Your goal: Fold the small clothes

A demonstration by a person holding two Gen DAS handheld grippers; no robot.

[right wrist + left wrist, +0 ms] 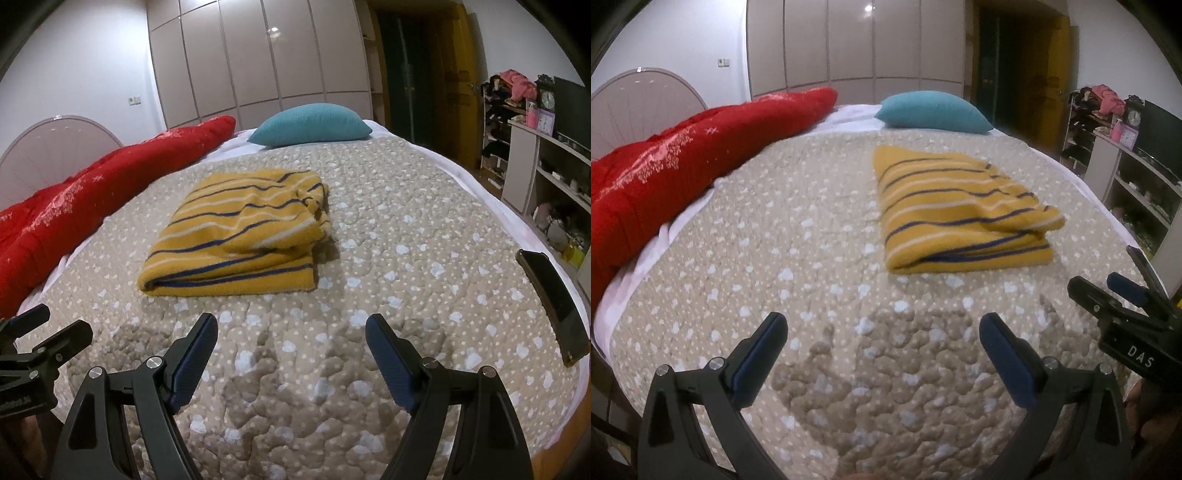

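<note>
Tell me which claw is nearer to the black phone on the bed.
Right. The right claw hovers open just left of the black phone; the left claw hovers open farther left, beyond the right one.

Mustard garment (236, 236), navy-white stripes; beige dotted quilt (406, 229); teal pillow (310, 123).

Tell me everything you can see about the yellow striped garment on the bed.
The yellow striped garment looks like soft knit or fleece, mustard yellow with navy and white stripes. It lies folded into a rough rectangle of several layers, its fold facing the cameras and its far right edge bunched. It rests flat on the beige quilted bedspread; neither gripper touches it.
</note>
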